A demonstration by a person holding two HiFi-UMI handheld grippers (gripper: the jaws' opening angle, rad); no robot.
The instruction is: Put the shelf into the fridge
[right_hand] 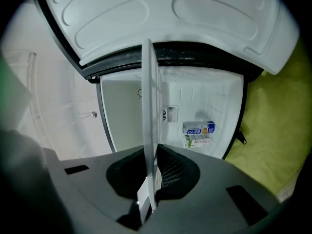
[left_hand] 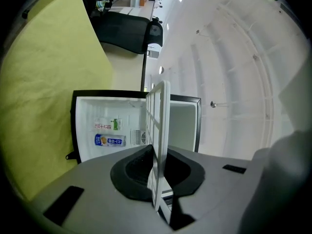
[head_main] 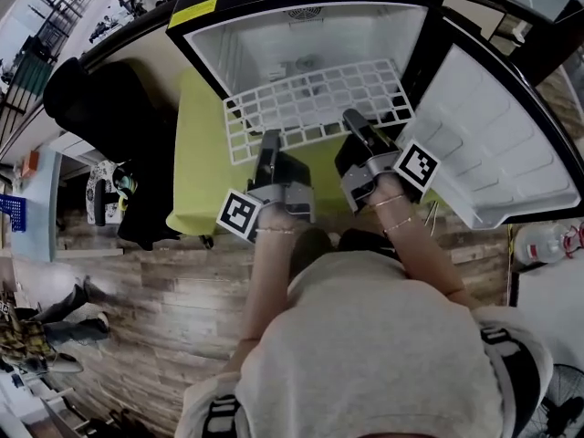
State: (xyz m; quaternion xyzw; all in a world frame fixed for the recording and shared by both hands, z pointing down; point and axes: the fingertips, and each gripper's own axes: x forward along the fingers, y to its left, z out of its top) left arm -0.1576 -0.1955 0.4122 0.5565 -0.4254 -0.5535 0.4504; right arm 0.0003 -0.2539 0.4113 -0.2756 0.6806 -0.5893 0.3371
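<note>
My forearms reach toward the black mini fridge with a white lining [head_main: 301, 35], whose white-lined door [head_main: 497, 144] is swung wide to the fridge's right. My left gripper [head_main: 269, 142] and right gripper [head_main: 351, 121] each clamp the white wire grid shelf [head_main: 315, 103] by its near edge (roughly level). Its far edge is at the fridge's mouth.

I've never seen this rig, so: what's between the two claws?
Only the near edge of the white wire shelf, gripped by the left claw and right claw; the head view shows it.
</note>
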